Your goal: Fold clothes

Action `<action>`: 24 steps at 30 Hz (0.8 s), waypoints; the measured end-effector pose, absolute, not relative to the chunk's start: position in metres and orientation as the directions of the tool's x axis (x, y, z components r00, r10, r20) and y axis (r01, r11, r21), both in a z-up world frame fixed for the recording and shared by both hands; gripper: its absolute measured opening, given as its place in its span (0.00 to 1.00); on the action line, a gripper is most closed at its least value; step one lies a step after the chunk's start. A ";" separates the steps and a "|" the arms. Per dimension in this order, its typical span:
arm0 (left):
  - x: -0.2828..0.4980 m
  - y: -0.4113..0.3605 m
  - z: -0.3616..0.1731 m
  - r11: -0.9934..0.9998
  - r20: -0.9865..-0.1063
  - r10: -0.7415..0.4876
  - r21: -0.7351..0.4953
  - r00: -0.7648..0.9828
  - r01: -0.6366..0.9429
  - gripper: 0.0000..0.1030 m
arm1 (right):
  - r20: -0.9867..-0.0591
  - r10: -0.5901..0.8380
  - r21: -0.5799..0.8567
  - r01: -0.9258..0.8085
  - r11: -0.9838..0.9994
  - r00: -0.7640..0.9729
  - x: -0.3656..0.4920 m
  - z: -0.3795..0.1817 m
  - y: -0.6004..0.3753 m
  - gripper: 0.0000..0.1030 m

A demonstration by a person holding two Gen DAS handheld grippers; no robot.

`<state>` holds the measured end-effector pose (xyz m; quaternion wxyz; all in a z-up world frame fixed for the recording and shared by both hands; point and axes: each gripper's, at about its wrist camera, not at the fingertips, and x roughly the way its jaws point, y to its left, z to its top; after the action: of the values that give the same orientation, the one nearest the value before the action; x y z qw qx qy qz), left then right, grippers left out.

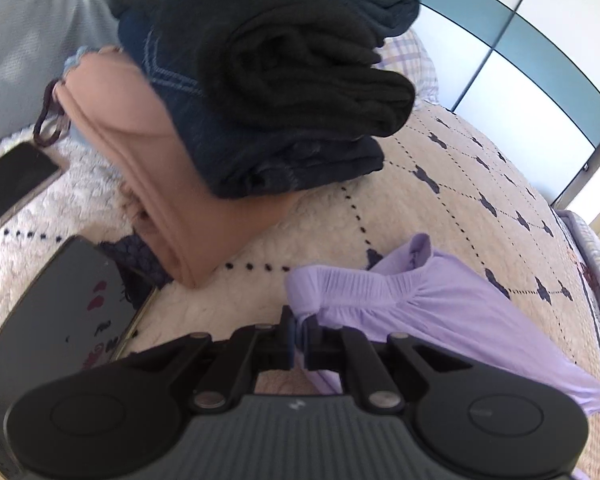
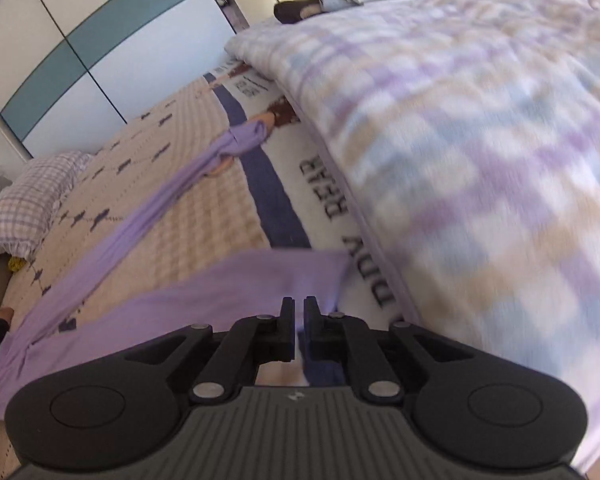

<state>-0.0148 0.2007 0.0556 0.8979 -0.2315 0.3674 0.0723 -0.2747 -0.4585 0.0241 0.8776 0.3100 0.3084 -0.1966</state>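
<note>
Cream quilted bedding [image 1: 460, 184] covers the bed, and a lilac garment [image 1: 440, 304] lies stretched across it near one edge. Left tool [image 1: 299, 322] is pinched tight on the gathered end of that garment. Right tool [image 2: 299, 308] stands nearly closed with lilac cloth between its tips. Folded dark and tan clothes [image 1: 260, 100] sit stacked beside two phones [image 1: 60, 304]. No containers show.

Left gripper [image 1: 299, 320]: pointing steeply downward, jaws closed, 2 pads pinching a gathered fabric edge between them. Right gripper [image 2: 299, 307]: likewise angled downward, jaws nearly together with a narrow slit between the 2 fingers [image 2: 287, 328], cloth lying at the tips; grip there not confirmable.
</note>
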 end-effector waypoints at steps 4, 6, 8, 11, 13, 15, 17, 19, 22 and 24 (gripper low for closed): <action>-0.013 0.199 0.061 0.892 -0.676 -0.030 -0.350 0.736 -0.286 0.04 | -0.629 -0.147 0.498 0.541 0.678 0.764 -0.279 0.011 -0.462 0.10; -0.012 0.193 0.063 0.902 -0.671 -0.020 -0.332 0.742 -0.276 0.03 | -0.589 -0.118 0.589 0.524 0.615 0.800 -0.272 0.006 -0.472 0.15; -0.012 0.187 0.063 0.912 -0.671 -0.009 -0.310 0.741 -0.270 0.03 | -0.566 -0.081 0.651 0.505 0.567 0.821 -0.259 0.000 -0.479 0.10; -0.012 0.188 0.066 0.908 -0.666 -0.013 -0.320 0.745 -0.270 0.03 | -0.575 -0.134 0.609 0.531 0.590 0.807 -0.236 0.009 -0.484 0.03; -0.012 0.191 0.068 0.903 -0.661 -0.022 -0.336 0.750 -0.269 0.03 | -0.523 -0.177 0.605 0.509 0.613 0.834 -0.230 0.032 -0.488 0.03; -0.013 0.192 0.072 0.902 -0.653 -0.032 -0.345 0.756 -0.260 0.03 | -0.454 -0.217 0.576 0.470 0.669 0.864 -0.225 0.062 -0.488 0.02; -0.015 0.191 0.075 0.901 -0.646 -0.041 -0.353 0.762 -0.251 0.03 | -0.370 -0.266 0.507 0.434 0.745 0.890 -0.225 0.094 -0.481 0.02; -0.018 0.189 0.077 0.903 -0.639 -0.049 -0.357 0.767 -0.240 0.03 | -0.280 -0.294 0.454 0.395 0.798 0.914 -0.237 0.122 -0.476 0.02; -0.024 0.185 0.076 0.913 -0.636 -0.048 -0.340 0.770 -0.224 0.04 | -0.219 -0.304 0.383 0.368 0.847 0.927 -0.257 0.135 -0.465 0.02; -0.027 0.183 0.072 0.924 -0.641 -0.034 -0.313 0.767 -0.220 0.04 | -0.269 -0.305 0.325 0.384 0.864 0.914 -0.266 0.123 -0.462 0.02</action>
<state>-0.0268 0.1830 0.0722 0.9208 -0.1884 0.3377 0.0504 -0.2664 -0.4622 0.1234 0.9597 0.1890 0.1048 -0.1796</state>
